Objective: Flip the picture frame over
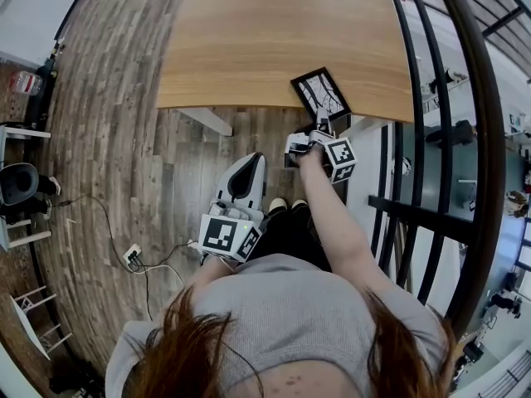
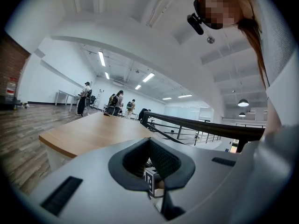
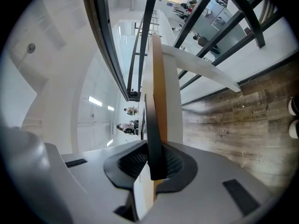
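Two grippers are in view, each held by the person.

Right gripper: extended to the near edge of the table, towards its right-hand end beside the black railing. Its jaws are clamped on the picture frame. In the right gripper view, the frame runs edge-on between the two dark pads, both pressing on its sides, with the gripper rolled so that the table edge stands upright in that view.

Picture frame: black border, white picture with dark branching lines, picture side facing up. It sits at the near edge of the table, turned diagonally, its near corner at or just past the edge where the right gripper holds it. Whether it rests flat on the table or is raised off cannot be told.

Left gripper: low, in front of the person, over the wooden floor and short of the table's near edge, well apart from the frame. Jaws together, nothing between them in the left gripper view.
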The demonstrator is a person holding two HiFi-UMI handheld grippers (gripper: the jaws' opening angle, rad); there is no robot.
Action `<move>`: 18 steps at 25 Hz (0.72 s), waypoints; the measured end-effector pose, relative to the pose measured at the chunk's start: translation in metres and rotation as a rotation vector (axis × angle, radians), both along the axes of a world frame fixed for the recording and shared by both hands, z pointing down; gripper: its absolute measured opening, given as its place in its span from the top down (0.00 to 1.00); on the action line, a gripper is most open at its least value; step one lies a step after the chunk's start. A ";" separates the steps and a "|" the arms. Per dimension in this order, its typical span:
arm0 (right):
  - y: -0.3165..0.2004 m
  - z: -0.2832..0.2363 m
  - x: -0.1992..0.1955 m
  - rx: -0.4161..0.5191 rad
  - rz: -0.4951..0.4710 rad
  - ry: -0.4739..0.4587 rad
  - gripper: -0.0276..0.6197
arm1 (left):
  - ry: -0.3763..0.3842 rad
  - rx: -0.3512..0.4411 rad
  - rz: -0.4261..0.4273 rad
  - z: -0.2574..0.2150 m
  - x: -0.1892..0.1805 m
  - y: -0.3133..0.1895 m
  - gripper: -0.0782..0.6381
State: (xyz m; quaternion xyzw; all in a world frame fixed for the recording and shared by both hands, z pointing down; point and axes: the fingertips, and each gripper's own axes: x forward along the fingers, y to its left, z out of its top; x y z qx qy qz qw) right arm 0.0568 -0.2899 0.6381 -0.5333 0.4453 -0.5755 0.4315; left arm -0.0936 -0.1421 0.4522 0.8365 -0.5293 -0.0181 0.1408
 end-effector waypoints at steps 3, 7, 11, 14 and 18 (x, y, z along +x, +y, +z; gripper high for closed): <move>-0.002 0.000 -0.001 -0.005 -0.012 0.000 0.87 | 0.000 0.000 0.000 -0.001 0.001 0.000 0.88; -0.003 0.001 0.000 -0.003 -0.050 0.016 0.87 | -0.005 0.004 0.008 -0.001 0.007 0.002 0.88; -0.004 -0.001 0.001 -0.019 -0.110 0.087 0.86 | -0.012 -0.003 0.015 -0.002 0.009 0.002 0.88; -0.004 0.001 0.001 -0.047 -0.125 0.099 0.82 | -0.018 -0.004 0.020 -0.003 0.011 0.003 0.88; 0.001 0.002 0.002 -0.055 -0.158 0.120 0.75 | -0.018 -0.004 0.017 -0.004 0.012 0.004 0.88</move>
